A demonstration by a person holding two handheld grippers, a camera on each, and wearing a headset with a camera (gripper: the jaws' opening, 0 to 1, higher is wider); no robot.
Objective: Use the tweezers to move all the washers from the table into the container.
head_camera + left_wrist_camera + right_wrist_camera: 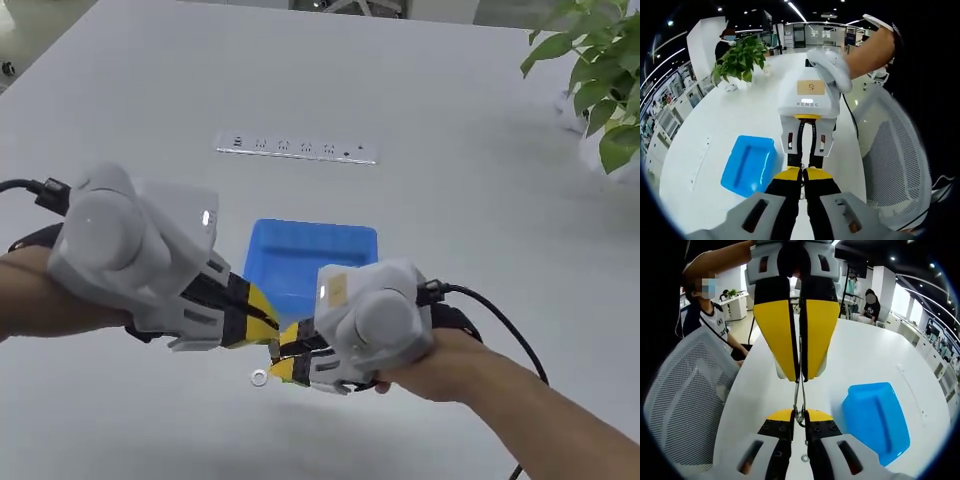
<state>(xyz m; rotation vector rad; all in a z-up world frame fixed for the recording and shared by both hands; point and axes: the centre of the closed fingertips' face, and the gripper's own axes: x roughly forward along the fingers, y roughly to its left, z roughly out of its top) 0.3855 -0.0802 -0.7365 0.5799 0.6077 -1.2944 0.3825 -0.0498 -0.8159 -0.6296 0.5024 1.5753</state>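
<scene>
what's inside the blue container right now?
Head view: the visible floor of the blue container is bare. Its near part is covered by the left gripper and right gripper, so cannot tell there.

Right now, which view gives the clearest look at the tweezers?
The right gripper view: the tweezers show as thin metal legs spanning between the shut yellow jaws of the left gripper and the right gripper. In the head view the gripper bodies cover them; in the left gripper view the closed jaws hide them.

A small silver washer [260,377] lies near the open blue container [310,250], thin metal tweezers [799,395] close by.
</scene>
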